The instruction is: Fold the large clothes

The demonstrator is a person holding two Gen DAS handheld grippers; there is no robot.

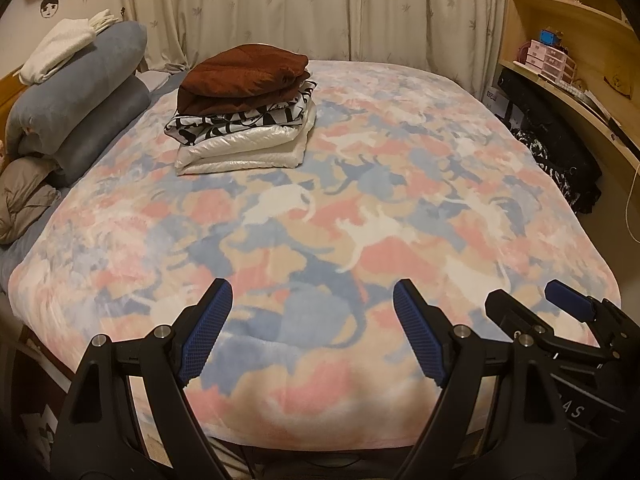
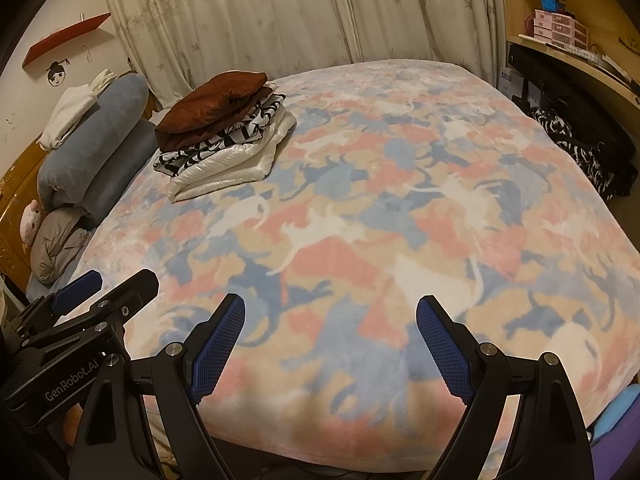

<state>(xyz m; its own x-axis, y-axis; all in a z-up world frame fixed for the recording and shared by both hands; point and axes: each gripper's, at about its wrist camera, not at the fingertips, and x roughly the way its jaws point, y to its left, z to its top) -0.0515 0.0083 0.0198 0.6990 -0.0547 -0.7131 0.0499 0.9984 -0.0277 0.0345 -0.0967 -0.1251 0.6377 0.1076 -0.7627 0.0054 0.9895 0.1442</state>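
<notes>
A stack of folded clothes sits at the far left of the bed: a brown garment on top, a black-and-white one under it, a white one at the bottom. My left gripper hangs open over the near edge of the bed with nothing between its blue pads. My right gripper is open and empty too, close beside the left. Each gripper shows in the other's view: the right gripper, the left gripper.
A pastel cat-print blanket covers the bed. Rolled blue bedding with a white cloth and a grey bundle lie at the left. Curtains hang behind. Wooden shelves and dark clothes stand at the right.
</notes>
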